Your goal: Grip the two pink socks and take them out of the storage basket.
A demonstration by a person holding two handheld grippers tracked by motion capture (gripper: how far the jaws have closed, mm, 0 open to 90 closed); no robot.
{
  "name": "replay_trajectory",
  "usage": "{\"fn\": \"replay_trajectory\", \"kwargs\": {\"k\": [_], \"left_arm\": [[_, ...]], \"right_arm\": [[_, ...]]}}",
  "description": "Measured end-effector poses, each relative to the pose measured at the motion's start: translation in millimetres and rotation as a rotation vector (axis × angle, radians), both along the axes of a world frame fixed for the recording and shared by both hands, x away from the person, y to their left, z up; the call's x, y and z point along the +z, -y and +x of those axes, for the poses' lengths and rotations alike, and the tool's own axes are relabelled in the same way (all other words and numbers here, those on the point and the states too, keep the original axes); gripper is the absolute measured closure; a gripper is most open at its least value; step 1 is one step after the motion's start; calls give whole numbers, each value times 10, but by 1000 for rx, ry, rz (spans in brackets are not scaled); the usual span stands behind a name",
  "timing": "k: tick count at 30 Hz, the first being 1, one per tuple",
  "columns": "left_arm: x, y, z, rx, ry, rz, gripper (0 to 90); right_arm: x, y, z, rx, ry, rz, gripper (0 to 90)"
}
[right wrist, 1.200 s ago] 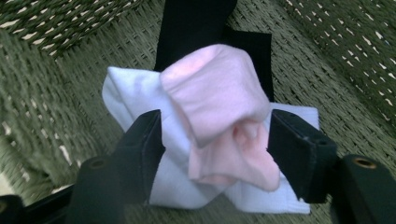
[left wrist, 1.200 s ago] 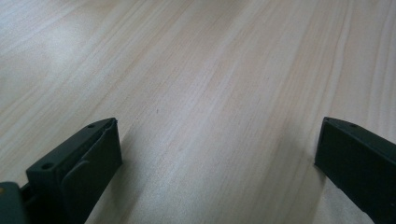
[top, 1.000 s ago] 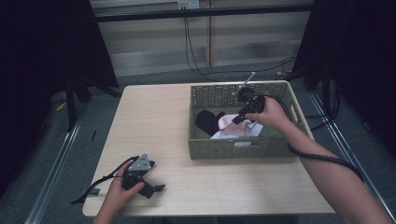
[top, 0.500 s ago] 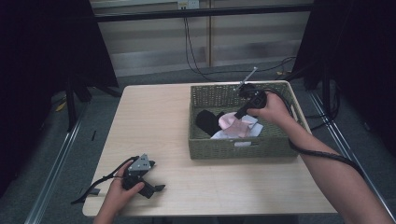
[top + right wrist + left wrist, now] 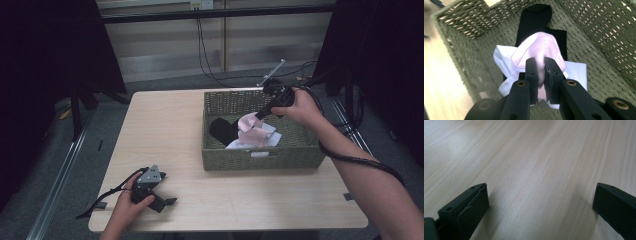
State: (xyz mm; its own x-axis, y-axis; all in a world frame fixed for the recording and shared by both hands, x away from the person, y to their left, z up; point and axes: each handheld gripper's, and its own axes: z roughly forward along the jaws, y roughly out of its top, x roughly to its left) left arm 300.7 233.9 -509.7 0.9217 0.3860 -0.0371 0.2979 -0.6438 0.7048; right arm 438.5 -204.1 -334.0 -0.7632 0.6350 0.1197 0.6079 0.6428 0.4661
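Right hand-held gripper (image 5: 541,72) clamped on pink cloth (image 5: 539,48) over woven basket (image 5: 260,159) with white cloth (image 5: 504,58) and black cloth (image 5: 534,17); left hand-held gripper (image 5: 540,202) wide open, empty.

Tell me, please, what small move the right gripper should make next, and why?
Probably lift straight up. The right gripper is shut on the pink cloth, which hangs low inside the woven basket, above the white cloth and black cloth. Rising should clear the rim.
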Motion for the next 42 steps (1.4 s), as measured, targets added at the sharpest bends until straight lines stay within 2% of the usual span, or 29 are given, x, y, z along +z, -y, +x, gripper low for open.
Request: {"fn": "replay_trajectory", "kwargs": {"k": [12, 30, 42], "left_arm": [[0, 0, 0, 0, 0, 0, 0], [0, 0, 0, 0, 0, 0, 0], [0, 0, 0, 0, 0, 0, 0]], "right_arm": [[177, 49, -138, 36, -20, 15, 823], [444, 162, -370, 97, -24, 22, 824], [593, 162, -580, 152, -13, 22, 824]]}}
